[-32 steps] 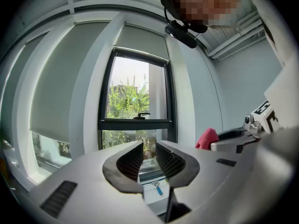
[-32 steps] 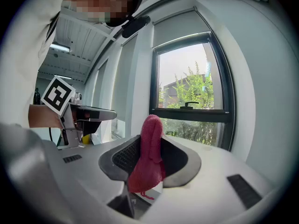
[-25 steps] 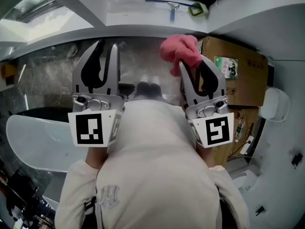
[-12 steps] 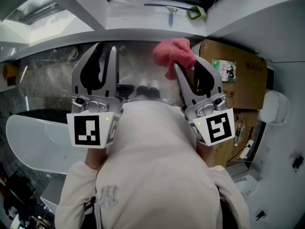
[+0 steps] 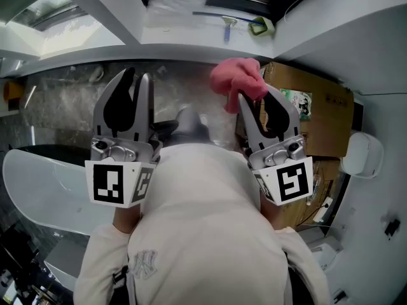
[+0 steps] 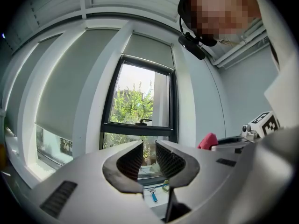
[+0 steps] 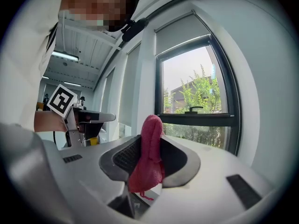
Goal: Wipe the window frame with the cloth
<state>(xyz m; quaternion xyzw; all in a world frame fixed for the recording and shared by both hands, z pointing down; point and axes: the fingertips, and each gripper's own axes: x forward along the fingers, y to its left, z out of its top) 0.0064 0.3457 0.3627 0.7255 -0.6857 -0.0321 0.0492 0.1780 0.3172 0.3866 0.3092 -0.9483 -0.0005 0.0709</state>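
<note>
A pink cloth point(image 5: 238, 81) is pinched in my right gripper point(image 5: 254, 94), which is shut on it and held up in front of the person's chest. In the right gripper view the cloth point(image 7: 149, 157) hangs between the pads of that gripper point(image 7: 150, 148), facing the dark window frame point(image 7: 201, 118). My left gripper point(image 5: 133, 78) is raised beside it, its jaws nearly together with nothing between them. In the left gripper view this gripper point(image 6: 148, 155) points at the window frame point(image 6: 138, 127), and the cloth point(image 6: 208, 140) shows at the right.
A blue-handled scraper point(image 5: 227, 21) and a green item point(image 5: 262, 25) lie on the white windowsill point(image 5: 184, 30). A cardboard box point(image 5: 311, 100) stands at the right. A white curved surface point(image 5: 44, 183) is at the lower left. Roller blinds point(image 6: 65, 87) cover the neighbouring panes.
Both grippers sit slightly lower in the head view. The right one swung left, then back right, still holding the cloth. The left gripper's jaws are unchanged.
</note>
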